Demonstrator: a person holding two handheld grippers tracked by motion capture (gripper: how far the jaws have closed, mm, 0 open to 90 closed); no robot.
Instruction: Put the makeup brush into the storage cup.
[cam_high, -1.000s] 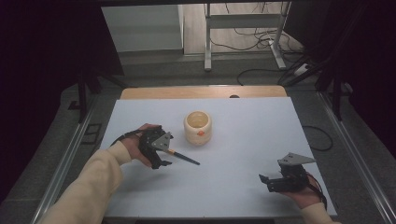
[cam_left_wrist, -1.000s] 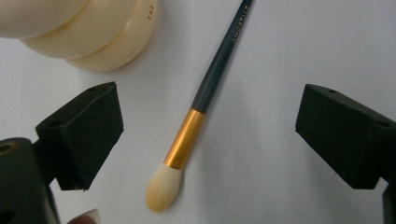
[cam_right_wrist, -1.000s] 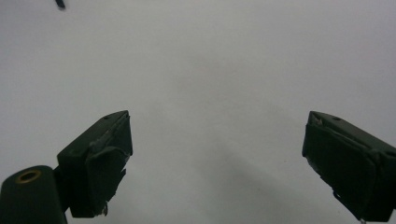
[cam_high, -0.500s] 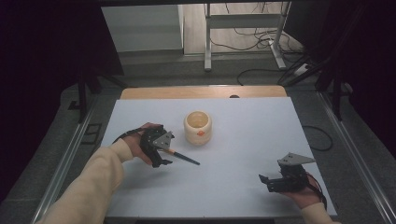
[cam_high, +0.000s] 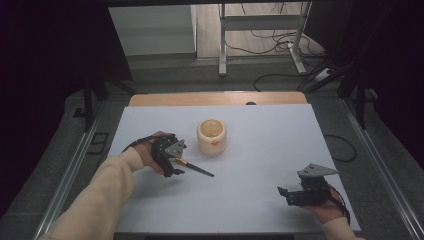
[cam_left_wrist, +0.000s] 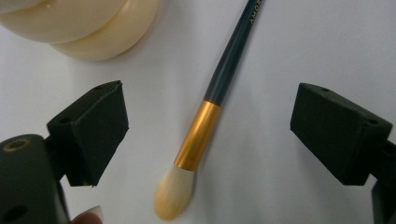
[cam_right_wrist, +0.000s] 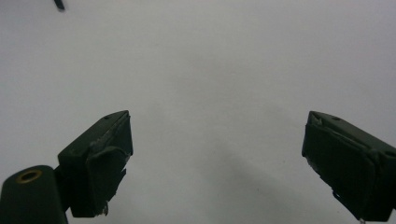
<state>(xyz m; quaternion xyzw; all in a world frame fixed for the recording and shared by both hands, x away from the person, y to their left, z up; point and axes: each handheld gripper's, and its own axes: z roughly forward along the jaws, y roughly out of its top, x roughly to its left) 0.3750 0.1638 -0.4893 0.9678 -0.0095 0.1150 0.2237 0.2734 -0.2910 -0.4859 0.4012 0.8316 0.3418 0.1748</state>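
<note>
Brush (cam_left_wrist: 204, 122) lies between spread left gripper (cam_left_wrist: 208, 135) jaws

Brush (cam_left_wrist: 219, 88): dark teal handle, shiny gold-orange ferrule, pale cream bristles.
Pot (cam_high: 212, 136): plain cream, with a small orange mark on its side.
Worktop (cam_high: 260, 150): plain white sheet, wood-brown strip at far edge.
My left claw (cam_left_wrist: 208, 135): matte black.
My right claw (cam_right_wrist: 217, 163): matte black.
My sleeve (cam_high: 100, 195): plain pale yellow.

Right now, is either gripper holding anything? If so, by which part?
Nothing is held. The left gripper is open, its jaws straddling the brush at its gold ferrule without touching it. The right gripper is open over the bare table.
</note>
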